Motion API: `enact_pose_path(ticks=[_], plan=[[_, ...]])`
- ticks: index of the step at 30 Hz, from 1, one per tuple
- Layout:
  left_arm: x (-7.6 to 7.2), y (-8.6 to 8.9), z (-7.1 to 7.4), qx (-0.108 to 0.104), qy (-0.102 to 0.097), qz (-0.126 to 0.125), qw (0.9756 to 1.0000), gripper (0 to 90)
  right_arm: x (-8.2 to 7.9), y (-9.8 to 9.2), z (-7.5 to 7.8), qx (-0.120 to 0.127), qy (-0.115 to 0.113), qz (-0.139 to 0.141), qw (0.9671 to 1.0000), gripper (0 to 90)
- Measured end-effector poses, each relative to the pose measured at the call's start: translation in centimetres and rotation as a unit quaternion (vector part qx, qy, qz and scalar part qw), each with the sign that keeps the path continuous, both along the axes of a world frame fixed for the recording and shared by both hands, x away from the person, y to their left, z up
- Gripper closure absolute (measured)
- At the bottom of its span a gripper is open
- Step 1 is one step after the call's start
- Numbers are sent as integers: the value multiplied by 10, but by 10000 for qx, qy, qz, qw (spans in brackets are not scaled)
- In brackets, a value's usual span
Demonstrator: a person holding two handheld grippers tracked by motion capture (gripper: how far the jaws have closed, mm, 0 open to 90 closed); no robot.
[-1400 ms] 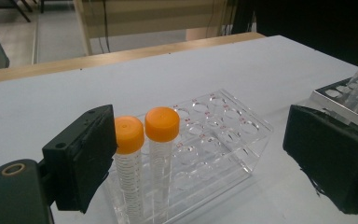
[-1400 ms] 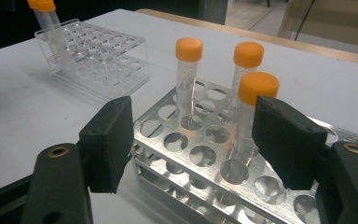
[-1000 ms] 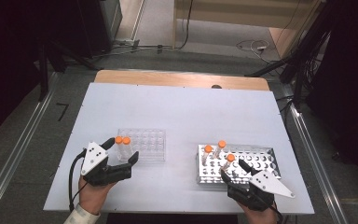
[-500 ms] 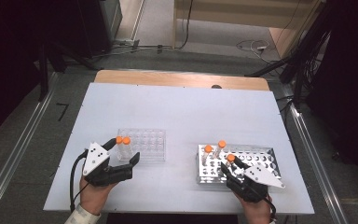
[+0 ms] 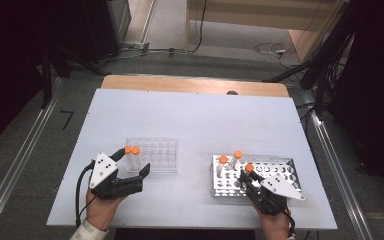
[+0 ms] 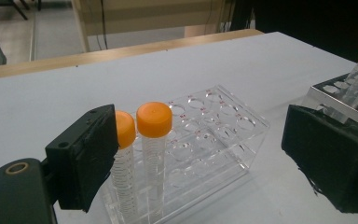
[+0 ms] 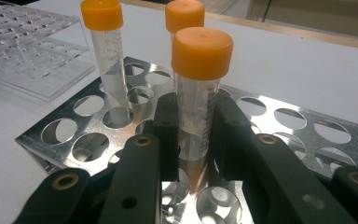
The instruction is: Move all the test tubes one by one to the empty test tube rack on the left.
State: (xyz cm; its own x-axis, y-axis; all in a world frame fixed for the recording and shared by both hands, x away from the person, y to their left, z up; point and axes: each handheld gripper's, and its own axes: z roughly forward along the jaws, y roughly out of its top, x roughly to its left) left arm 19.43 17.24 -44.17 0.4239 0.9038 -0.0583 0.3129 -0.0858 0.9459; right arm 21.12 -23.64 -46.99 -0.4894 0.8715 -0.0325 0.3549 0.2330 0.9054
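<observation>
Right hand-held gripper (image 7: 193,128): jaws just closing in, now clamping the clear plastic tube with the orange screw cap (image 7: 198,88), standing upright in a hole of the perforated metal rack (image 7: 307,126). Rising just behind it, two more orange-capped tubes (image 7: 107,51), crowding the far side. Sitting near the table's front edge, the metal rack (image 5: 280,167), with many free holes to its right.

Left hand-held gripper (image 6: 205,158): jaws standing wide apart, holding nothing, flanking the near end of the clear acrylic rack (image 6: 219,135). Standing upright at that end, two orange-capped tubes (image 6: 154,135), one just beside the left pad. Lying bare between and beyond the racks, the broad white table (image 5: 195,120), leaving open room up to its wooden far edge.
</observation>
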Motion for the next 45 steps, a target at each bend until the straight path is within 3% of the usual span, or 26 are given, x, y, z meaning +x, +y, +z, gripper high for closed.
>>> enact_pose_path(ticks=[10,18,26,35,45], plan=[[1,-1,-2,25,16,18,10000,115,-4,-3,11,129,-188,40,9997,715],[1,-2,-3,62,35,40,10000,114,-8,-2,31,181,-490,90,9986,719],[0,-4,-3,107,4,72,9999,115,-12,-6,44,307,-641,114,9974,721],[0,-4,-3,97,1,89,9999,115,-20,2,56,390,-750,330,9959,722],[0,-3,-3,96,22,98,9999,115,-24,17,57,368,-754,583,9948,722]])
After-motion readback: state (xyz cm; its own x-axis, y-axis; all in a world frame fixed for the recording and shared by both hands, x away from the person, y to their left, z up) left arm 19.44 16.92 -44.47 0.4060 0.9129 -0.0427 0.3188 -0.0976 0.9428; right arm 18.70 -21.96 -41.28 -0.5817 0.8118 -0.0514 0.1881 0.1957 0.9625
